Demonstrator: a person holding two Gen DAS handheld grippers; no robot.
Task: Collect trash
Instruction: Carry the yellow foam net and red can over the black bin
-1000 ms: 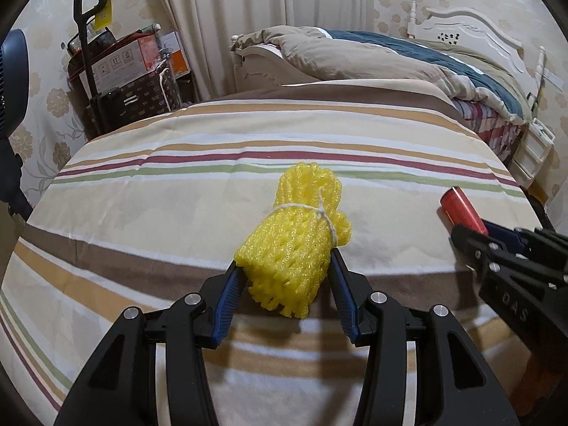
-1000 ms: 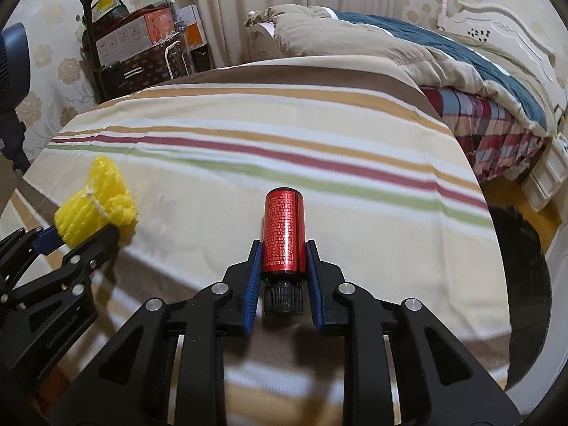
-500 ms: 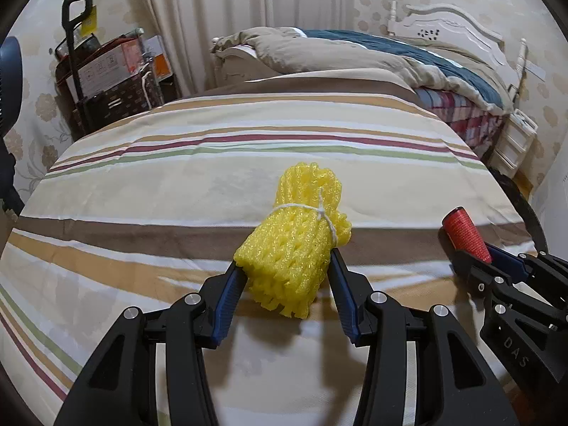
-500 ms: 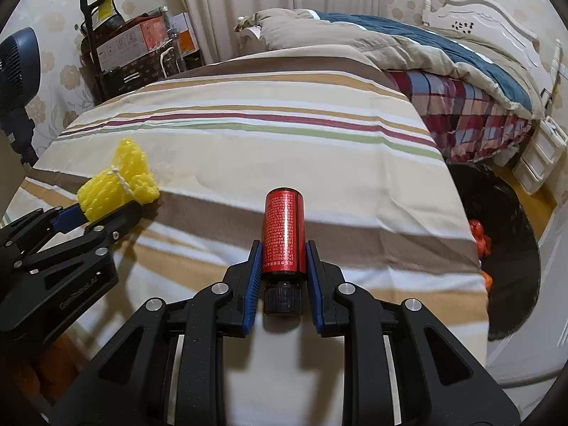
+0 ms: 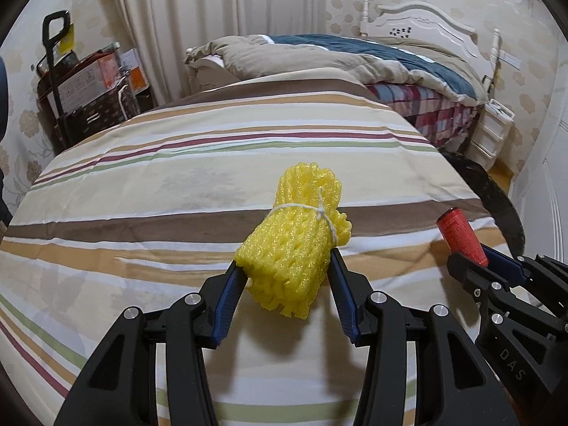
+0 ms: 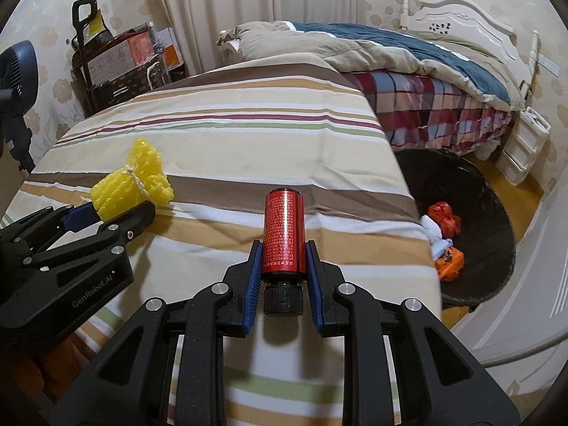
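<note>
Left tool (image 5: 287, 277) pinching yellow foam net (image 5: 294, 245), right tool (image 6: 284, 266) pinching red can (image 6: 284, 234), bin (image 6: 497, 213) contents visible only rightward.

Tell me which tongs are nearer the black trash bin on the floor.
Right. The right tongs, gripping the red cylindrical bottle, sit by the striped bed's edge beside the black trash bin; the left tongs, holding the yellow foam-net bundle, are farther across the bed.

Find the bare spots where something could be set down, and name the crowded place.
Free: the striped cover beyond both held items, up to the rumpled quilt. Crowded: the black bin at its right edge, holding trash.
</note>
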